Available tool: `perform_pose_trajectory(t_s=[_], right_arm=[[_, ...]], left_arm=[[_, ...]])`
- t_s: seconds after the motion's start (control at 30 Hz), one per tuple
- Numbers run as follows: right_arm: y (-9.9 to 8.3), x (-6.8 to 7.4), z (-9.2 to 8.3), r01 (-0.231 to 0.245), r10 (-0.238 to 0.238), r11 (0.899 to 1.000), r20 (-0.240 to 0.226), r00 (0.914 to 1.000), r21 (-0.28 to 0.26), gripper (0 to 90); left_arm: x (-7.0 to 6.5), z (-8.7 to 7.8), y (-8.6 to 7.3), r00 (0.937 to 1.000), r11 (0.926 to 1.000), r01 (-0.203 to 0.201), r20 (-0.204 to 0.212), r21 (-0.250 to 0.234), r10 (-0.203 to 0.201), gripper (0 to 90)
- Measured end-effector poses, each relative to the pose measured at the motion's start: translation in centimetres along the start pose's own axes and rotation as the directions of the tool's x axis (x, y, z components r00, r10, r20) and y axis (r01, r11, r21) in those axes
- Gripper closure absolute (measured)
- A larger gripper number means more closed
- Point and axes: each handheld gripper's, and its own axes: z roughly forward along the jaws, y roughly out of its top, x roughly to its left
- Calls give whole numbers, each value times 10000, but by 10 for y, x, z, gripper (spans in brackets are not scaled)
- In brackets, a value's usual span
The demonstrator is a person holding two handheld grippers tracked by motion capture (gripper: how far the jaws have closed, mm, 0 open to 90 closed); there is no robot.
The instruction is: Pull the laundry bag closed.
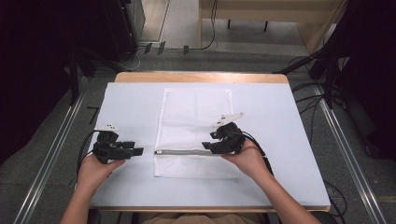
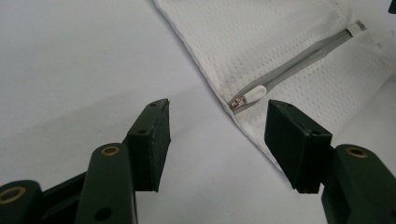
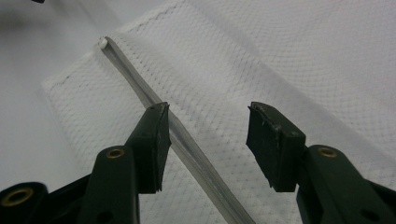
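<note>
Even overhead light, soft shadows, dark surroundings

White mesh cloth bag (image 1: 195, 133), finely perforated weave, soft and matt. Grey woven zip tape (image 2: 299, 58) with small white plastic pull (image 2: 254, 93), slightly glossy, and a bit of metal at the slider. Bench (image 1: 280, 126) covered in smooth matt pale sheet; light wood edge at far side. Matt black plastic left gripper (image 2: 217, 140) and right gripper (image 3: 208, 144), brass-coloured rivets, dull rubbery pads.
</note>
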Motion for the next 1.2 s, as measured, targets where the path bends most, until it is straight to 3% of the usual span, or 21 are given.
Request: perform_pose_trajectory(t_s=[1.2], right_arm=[[26, 41, 51, 712, -675, 9971, -1160, 9910, 286, 580]], left_arm=[[4, 2, -1, 10000, 10000, -19, -28, -15, 19, 411]])
